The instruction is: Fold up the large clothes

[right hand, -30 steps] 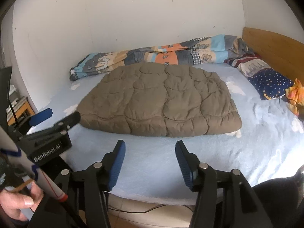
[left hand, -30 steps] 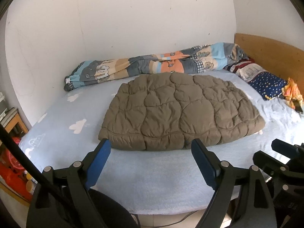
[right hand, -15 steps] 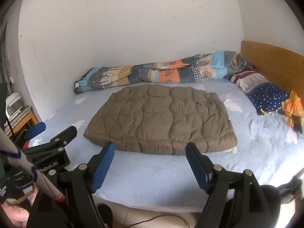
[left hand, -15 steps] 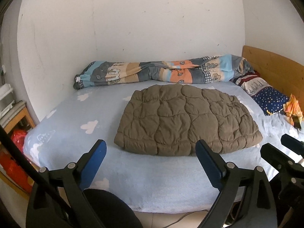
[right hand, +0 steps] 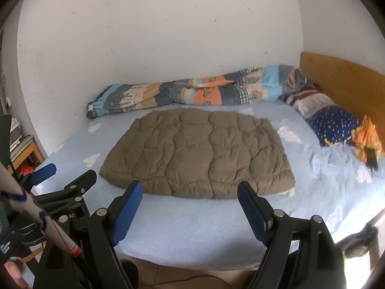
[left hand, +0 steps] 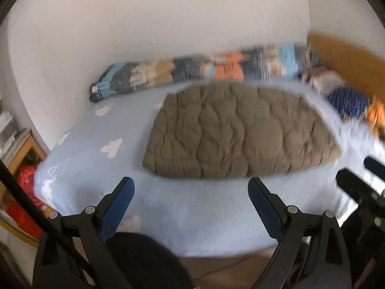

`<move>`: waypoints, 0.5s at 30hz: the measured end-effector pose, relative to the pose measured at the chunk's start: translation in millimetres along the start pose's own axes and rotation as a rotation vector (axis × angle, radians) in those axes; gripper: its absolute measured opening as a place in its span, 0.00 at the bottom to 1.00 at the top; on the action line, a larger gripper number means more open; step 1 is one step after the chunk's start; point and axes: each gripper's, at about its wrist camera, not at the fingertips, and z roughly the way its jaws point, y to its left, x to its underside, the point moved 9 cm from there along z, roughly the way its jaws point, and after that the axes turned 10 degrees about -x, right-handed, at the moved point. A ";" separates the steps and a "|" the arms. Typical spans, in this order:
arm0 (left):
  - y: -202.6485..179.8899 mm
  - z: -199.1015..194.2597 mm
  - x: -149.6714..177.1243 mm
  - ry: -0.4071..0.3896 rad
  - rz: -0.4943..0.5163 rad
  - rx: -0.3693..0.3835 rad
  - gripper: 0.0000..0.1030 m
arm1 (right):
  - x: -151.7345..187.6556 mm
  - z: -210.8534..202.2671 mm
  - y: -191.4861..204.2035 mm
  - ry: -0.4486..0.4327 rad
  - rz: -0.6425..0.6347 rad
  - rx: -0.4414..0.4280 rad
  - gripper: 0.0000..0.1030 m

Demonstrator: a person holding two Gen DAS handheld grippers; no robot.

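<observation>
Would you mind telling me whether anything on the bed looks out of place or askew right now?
Little stands out. The brown quilted garment lies folded flat mid-bed, slightly askew to the bed's edge. A patterned duvet is bunched along the wall, and an orange item lies crumpled beside the dotted pillow.

One quilted coat [right hand: 197, 154] — two pillows [right hand: 322, 110].

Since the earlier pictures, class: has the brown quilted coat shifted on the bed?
No. The brown quilted coat lies in the same spot, just in front of the patchwork duvet by the wall; only the cameras drew back.
</observation>
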 end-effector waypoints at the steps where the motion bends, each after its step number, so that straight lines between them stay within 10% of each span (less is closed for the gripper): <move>1: -0.1 4.2 2.1 -0.001 0.003 -0.015 0.92 | 3.8 4.8 -1.7 0.020 0.007 0.004 0.82; 15: -6.6 39.0 18.3 0.071 -0.002 0.015 0.92 | 19.7 27.3 -17.6 0.085 0.029 0.059 0.82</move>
